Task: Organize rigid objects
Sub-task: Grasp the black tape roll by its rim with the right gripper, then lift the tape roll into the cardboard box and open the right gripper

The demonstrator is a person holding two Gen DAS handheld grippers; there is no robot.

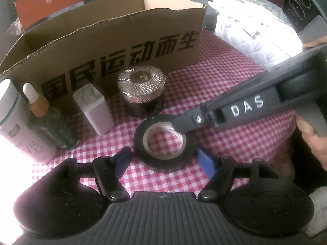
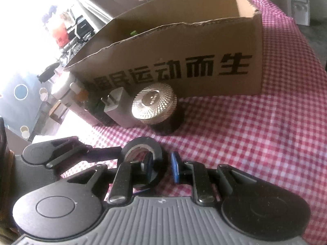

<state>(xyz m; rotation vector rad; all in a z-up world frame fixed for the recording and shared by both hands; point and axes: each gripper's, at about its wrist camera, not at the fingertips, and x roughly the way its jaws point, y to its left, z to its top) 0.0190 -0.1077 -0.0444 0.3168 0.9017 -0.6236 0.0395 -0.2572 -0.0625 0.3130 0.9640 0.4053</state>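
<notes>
Left wrist view: the black roll of electrical tape with a pale cardboard core (image 1: 163,143) lies flat on the red-and-white checked cloth (image 1: 235,89), in front of the open brown cardboard box printed with black characters (image 1: 114,47). The left gripper (image 1: 163,163) stands spread, its blue pads on either side of the roll and apart from it. The right gripper (image 1: 181,125) comes in from the right, one fingertip resting over the far edge of the roll. Nearer the box than the tape stand a dark round jar with a ribbed metallic lid (image 1: 142,89), a white plug charger (image 1: 93,110), a dark glass dropper bottle with an orange collar (image 1: 47,120) and a white cylindrical bottle (image 1: 18,122). Right wrist view: the right gripper (image 2: 161,167) is nearly pressed together, one finger inside the core and the other outside, pinching the wall of the tape roll (image 2: 143,149). The box (image 2: 184,65) sits behind, open at the top, with something green inside that is too small to identify. Judgement: the step in hand is securing the tape for transfer into the box. The next move calls for a lift high enough to clear the torn front wall, with the left gripper kept clear, then release inside.
</notes>
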